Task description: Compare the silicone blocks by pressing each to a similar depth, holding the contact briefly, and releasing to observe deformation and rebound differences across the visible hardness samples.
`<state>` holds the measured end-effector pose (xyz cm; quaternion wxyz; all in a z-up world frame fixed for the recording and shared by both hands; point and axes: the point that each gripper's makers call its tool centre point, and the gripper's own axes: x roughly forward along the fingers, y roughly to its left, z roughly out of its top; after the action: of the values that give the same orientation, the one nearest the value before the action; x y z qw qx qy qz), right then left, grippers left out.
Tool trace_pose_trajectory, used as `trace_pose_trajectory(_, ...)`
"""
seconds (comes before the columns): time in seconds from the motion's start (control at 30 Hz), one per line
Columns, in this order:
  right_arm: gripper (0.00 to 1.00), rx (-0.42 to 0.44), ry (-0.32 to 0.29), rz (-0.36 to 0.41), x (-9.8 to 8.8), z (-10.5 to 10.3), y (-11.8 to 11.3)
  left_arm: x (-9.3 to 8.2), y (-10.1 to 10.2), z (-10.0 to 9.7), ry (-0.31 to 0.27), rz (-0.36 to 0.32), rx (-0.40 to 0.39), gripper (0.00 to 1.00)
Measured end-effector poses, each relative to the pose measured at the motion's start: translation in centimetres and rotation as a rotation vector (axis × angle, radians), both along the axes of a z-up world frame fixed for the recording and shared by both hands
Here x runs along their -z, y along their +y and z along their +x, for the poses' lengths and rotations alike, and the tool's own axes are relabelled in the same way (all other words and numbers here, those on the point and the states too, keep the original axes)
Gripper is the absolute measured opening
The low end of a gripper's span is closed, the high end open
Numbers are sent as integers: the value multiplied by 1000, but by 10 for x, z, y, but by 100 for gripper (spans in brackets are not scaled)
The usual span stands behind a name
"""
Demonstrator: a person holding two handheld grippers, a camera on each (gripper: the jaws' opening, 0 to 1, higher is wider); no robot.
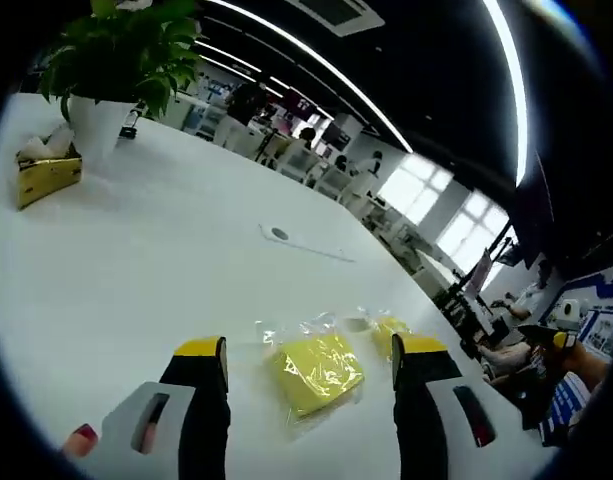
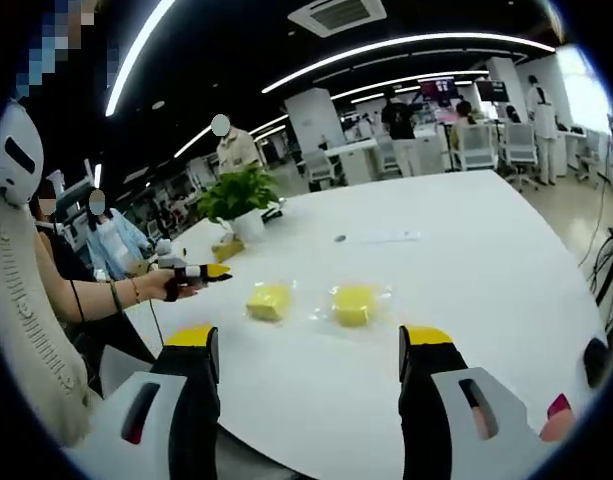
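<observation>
Potted plant beside yellow tissue box on white table

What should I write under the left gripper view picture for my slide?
Open gripper hovering over a wrapped yellow block on a white table.

Your desk is smooth, white and faintly glossy. Both yellow blocks sit in clear, crinkled, shiny plastic wrap. Your left hand-held gripper looks like matt black plastic with yellow tips. The far pot looks smooth, white.
</observation>
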<state>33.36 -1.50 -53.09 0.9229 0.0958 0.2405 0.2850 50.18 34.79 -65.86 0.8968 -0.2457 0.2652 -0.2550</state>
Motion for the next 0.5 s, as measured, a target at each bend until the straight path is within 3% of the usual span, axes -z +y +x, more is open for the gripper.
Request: trace_pose_trajectory(0.5, 67, 4, 38, -31, 14, 6, -1, 42, -12, 25, 84, -66, 15, 64)
